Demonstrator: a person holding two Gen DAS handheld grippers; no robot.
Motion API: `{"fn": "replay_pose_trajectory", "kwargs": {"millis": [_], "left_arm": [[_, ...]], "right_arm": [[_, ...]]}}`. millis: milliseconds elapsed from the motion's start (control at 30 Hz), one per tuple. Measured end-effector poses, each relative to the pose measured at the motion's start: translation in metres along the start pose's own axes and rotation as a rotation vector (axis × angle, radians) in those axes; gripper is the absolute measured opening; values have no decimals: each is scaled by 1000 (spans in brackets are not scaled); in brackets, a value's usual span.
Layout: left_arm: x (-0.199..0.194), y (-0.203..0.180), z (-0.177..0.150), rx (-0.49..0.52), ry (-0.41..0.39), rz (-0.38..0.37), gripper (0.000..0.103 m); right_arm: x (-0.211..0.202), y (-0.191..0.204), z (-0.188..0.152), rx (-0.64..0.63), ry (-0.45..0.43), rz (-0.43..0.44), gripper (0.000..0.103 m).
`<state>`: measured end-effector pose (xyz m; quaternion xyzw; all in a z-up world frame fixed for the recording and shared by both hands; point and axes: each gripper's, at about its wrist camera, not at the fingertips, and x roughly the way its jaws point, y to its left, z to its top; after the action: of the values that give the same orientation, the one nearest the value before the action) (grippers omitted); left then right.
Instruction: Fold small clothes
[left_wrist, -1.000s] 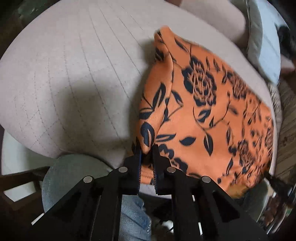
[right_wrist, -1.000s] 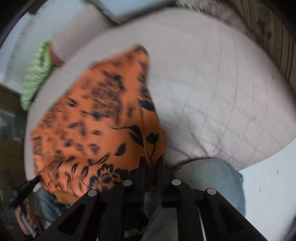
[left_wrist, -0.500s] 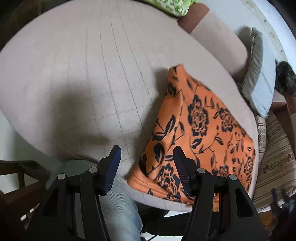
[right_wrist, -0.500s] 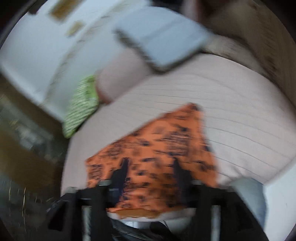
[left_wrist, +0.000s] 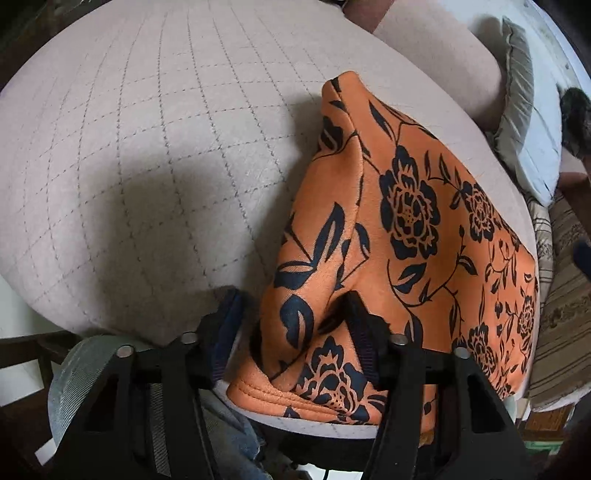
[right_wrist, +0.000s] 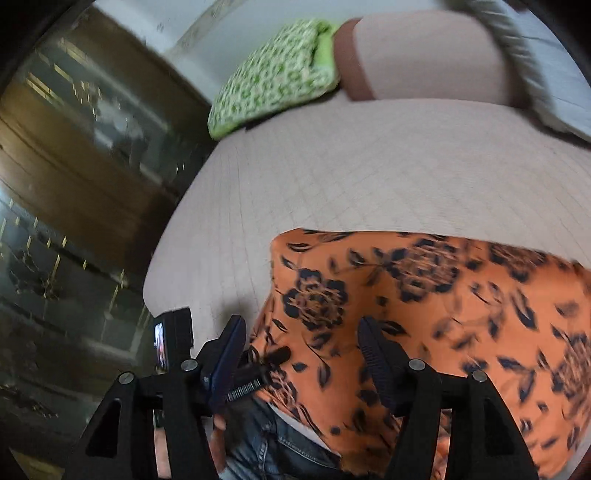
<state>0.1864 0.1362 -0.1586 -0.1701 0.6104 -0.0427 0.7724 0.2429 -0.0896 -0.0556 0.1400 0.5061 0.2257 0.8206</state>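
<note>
Bare quilted cushion (left_wrist: 155, 155) leftward

Black left gripper (left_wrist: 291, 325), silver screws, ribbed dark-blue pads, blue jeans (right_wrist: 280, 446)

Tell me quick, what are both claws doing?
Left claw: closing, orange cloth between its fingers, not pinched.
Right claw: opening, empty, above the cloth.
</note>
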Motion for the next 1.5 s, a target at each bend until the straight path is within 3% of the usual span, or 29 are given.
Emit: {"fn": "replay_pose_trajectory", "kwargs": {"millis": [100, 133, 167, 233, 367, 467, 600, 667, 700, 733, 767, 800, 833, 900, 1033, 1233, 1400, 1500], "left_arm": [[-1, 3, -2, -2, 3, -35, 39], [-1, 2, -1, 2, 5, -40, 31], [-2, 3, 0, -5, 6, -81, 15], [-6, 7, 1, -30, 7, -149, 14], [-27, 0, -12, 14, -86, -177, 14], [-40, -13, -23, 70, -170, -154, 14], [-48, -40, -28, 158, -219, -122, 13], [-49, -47, -29, 178, -230, -113, 13], [-47, -52, -30, 183, -233, -105, 13], [-47, -53, -30, 190, -231, -102, 13], [-46, -54, -29, 193, -227, -103, 13], [-45, -55, -29, 193, -223, -109, 13], [-46, -56, -29, 193, -222, -112, 12], [-56, -53, -30, 186, -227, -138, 12], [-90, -68, -39, 241, -283, -167, 12], [-129, -142, -65, 449, -314, -206, 12], [-128, -222, -93, 650, -292, -230, 12], [-111, -265, -107, 737, -252, -239, 12]], "right_arm": [[34, 12, 19, -12, 79, -19, 62], [47, 15, 26, -20, 106, -30, 62], [59, 19, 31, -29, 130, -40, 62], [85, 24, 41, -34, 197, -65, 62], [129, 36, 56, -86, 338, -124, 62], [152, 47, 62, -122, 426, -173, 62], [188, 64, 56, -217, 583, -256, 61], [203, 66, 51, -254, 606, -343, 55], [209, 66, 48, -274, 622, -389, 45], [214, 64, 46, -286, 636, -421, 42], [216, 62, 44, -288, 644, -420, 41], [217, 61, 42, -301, 648, -421, 33], [215, 60, 41, -314, 640, -424, 25], [202, 58, 41, -303, 599, -402, 19], [132, 45, 45, -199, 407, -232, 17], [8, -27, 31, 32, 86, 82, 17], [-77, -104, -4, 162, -108, 178, 17], [-104, -152, -32, 225, -175, 188, 17]]}}
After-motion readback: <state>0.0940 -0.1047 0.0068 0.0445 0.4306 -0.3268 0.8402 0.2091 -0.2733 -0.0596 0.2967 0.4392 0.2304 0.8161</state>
